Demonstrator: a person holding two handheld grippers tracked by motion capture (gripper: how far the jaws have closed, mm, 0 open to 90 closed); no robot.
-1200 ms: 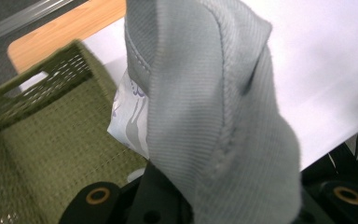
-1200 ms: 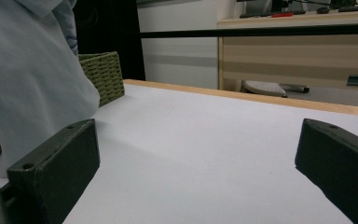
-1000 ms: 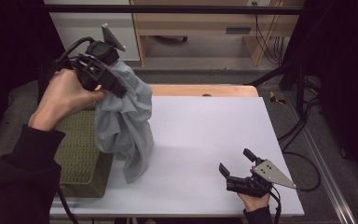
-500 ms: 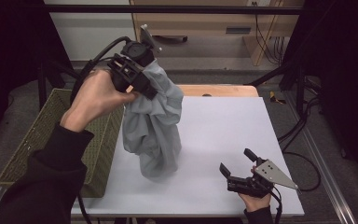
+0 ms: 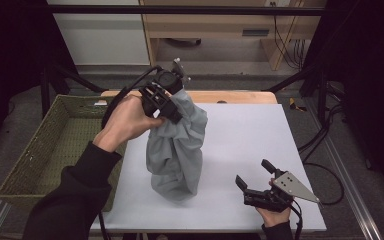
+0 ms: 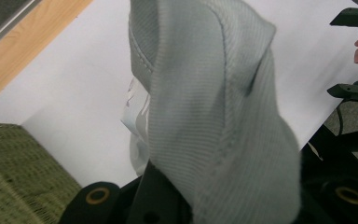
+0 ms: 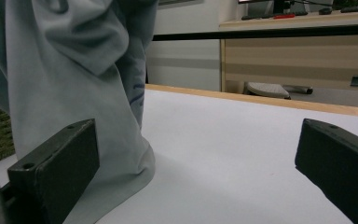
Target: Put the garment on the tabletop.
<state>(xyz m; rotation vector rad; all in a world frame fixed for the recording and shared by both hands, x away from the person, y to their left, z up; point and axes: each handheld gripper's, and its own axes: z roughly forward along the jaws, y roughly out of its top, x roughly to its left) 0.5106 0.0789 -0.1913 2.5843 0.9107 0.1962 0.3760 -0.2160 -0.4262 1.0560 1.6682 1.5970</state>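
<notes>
High view had the left tool (image 5: 172,105) clamped on the grey garment (image 5: 176,150), hem brushing the table (image 5: 250,135). Right tool (image 5: 255,175) sat wide apart, empty.

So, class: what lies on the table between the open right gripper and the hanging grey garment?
Nothing: bare white table separates the right gripper from the garment, as the high view shows.

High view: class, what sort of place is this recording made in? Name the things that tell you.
Probably a lab or workshop set up for recording handling tasks: a white table inside a dark frame, cables trailing by a wooden desk, and a grey garment held up beside a green basket.
</notes>
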